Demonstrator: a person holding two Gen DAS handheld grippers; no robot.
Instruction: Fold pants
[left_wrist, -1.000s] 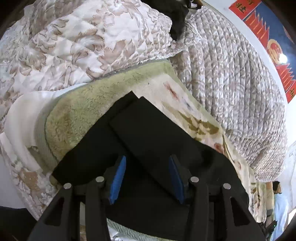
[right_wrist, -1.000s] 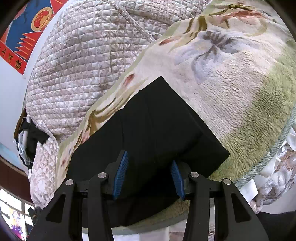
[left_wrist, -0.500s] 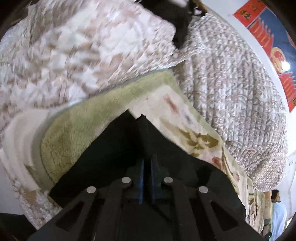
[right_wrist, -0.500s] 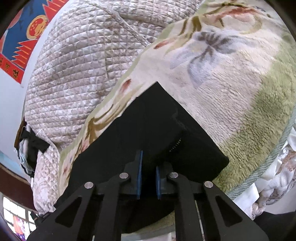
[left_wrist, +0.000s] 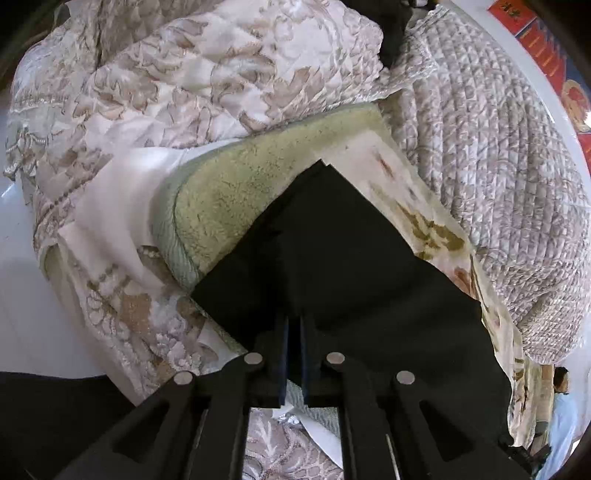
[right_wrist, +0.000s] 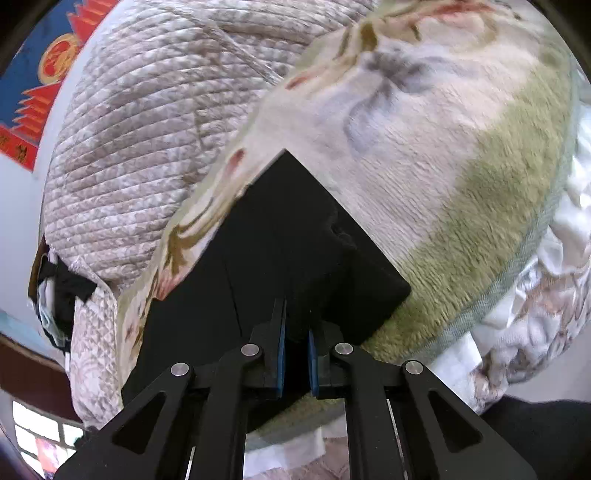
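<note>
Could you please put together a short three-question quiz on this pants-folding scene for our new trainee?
1. True or false: the left gripper is closed on the black fabric pants.
2. The pants lie directly on which surface? A) the grey-beige quilted bedspread B) the plush floral blanket with a green border C) a wooden table
3. Fill in: the right gripper pinches the pants at their ____ edge, the one closest to the camera.

Key: 1 true; 2 B; 3 near
</note>
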